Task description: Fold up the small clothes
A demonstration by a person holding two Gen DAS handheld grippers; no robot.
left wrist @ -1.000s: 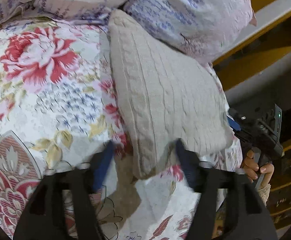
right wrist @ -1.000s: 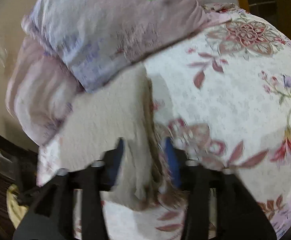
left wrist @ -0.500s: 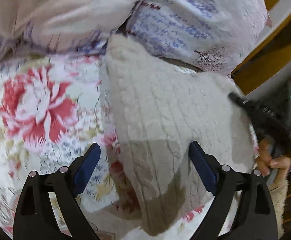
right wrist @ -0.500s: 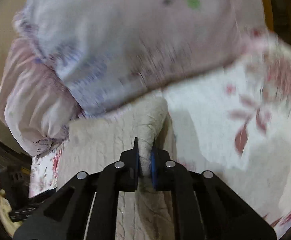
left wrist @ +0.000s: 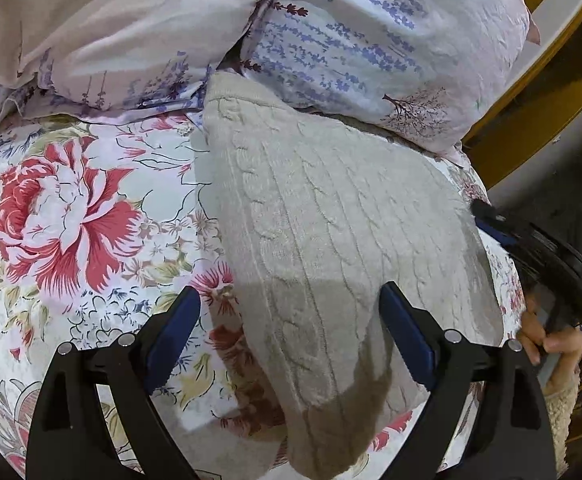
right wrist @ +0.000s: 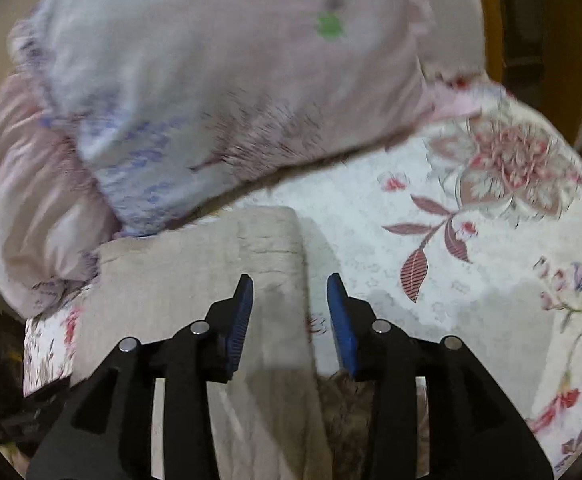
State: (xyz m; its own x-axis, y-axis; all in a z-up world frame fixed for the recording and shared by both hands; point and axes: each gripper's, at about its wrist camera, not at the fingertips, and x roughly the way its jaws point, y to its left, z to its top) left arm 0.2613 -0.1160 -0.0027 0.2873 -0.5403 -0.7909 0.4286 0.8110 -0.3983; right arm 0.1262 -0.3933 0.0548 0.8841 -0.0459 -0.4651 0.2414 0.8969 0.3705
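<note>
On the bed, seen from the left wrist camera: a beige cable-knit sweater lies folded flat on a floral bedsheet. Its far edge touches a lavender-print pillow; a second pillow, mostly plain pink, lies to the left of that one. The left hand-held gripper hangs above the sweater's near end, jaws spread wide, nothing between them. The left blue pad sits over the sheet beside the sweater's edge, the right pad over the knit. A shadow falls across the near part of the sweater. At the right edge of this view the right hand-held gripper shows side-on, with the person's hand on its handle; its tip is at the sweater's right side.

From the right wrist camera, somewhat blurred: the right hand-held gripper has its jaws parted, holding nothing. The sweater lies beneath it; the left pad is over the knit, the right pad over the bedsheet just past the sweater's folded edge. The lavender-print pillow touches the sweater's far edge, with the pink pillow to the left.
</note>
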